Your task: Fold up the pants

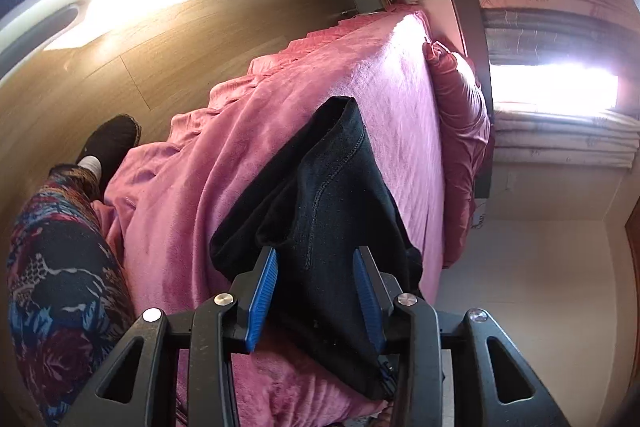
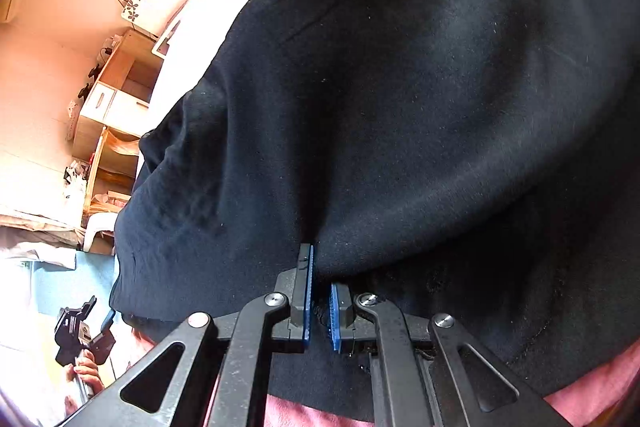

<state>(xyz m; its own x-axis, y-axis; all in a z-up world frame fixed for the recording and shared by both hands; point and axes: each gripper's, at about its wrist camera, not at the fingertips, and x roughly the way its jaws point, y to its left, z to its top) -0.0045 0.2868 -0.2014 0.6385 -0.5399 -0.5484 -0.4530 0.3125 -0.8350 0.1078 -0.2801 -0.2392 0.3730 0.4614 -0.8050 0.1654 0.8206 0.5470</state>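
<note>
Black pants (image 1: pixel 332 195) lie lengthwise on the pink blanket (image 1: pixel 224 163) that covers the bed. My left gripper (image 1: pixel 316 253) stands open at their near end; the cloth runs between its blue pads (image 1: pixel 264 291) without being pressed. In the right wrist view the pants (image 2: pixel 420 87) fill most of the picture. My right gripper (image 2: pixel 320 267) is shut on a pinched fold at their near edge. The left gripper (image 2: pixel 100 309) also shows small at the lower left of that view, held by a hand (image 2: pixel 86 371).
A person's leg in flowered trousers (image 1: pixel 60 267) and a black slipper (image 1: pixel 116 143) stand on the wooden floor (image 1: pixel 180 39) beside the bed. A red pillow (image 1: pixel 460 147) lies at the bed's head under a bright window. A wooden shelf unit (image 2: pixel 116 107) stands by the wall.
</note>
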